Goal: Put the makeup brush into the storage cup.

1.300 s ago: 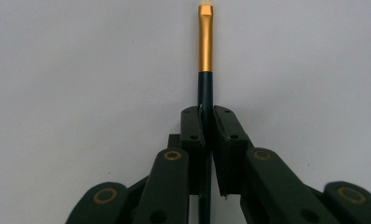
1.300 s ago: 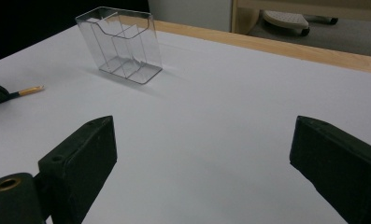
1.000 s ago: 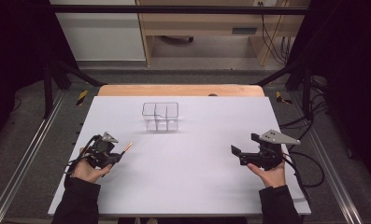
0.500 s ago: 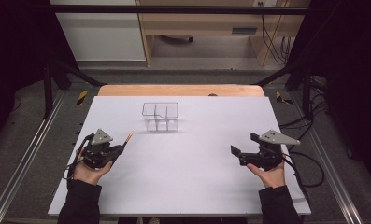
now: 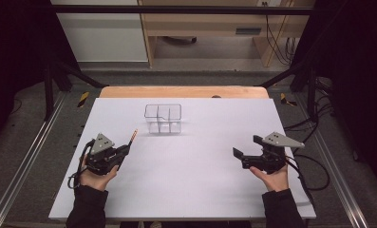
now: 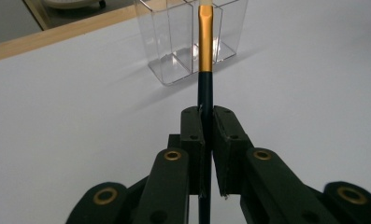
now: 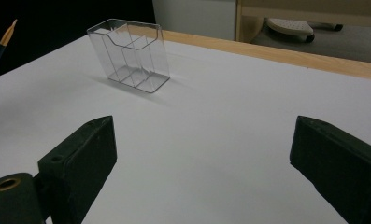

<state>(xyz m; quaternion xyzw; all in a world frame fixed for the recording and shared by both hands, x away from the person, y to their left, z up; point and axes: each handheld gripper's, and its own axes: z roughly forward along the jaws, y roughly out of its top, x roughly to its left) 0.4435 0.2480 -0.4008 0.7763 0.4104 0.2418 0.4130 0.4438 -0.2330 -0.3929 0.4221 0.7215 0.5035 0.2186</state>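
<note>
Your left gripper (image 5: 125,150) has its jaws pressed tight on the dark handle of a paintbrush (image 6: 205,56). The gold ferrule and pale bristle end stick out past the jaws, aimed toward the clear plastic organizer (image 5: 163,118). In the left gripper view the brush tip overlaps the organizer's middle compartments, but the high view shows the tip short of it, off its left front corner, above the white tabletop (image 5: 191,190).

Your right gripper (image 5: 240,156) sits well apart on the other side of the table, jaws spread wide with nothing between them, pointing across the white surface toward the organizer.

The organizer stands upright, with inner dividers and a stepped top edge. Nothing lies between the brush and the organizer. Behind the white top runs a wooden table edge (image 5: 183,92). No writing can be read on the brush or organizer.
</note>
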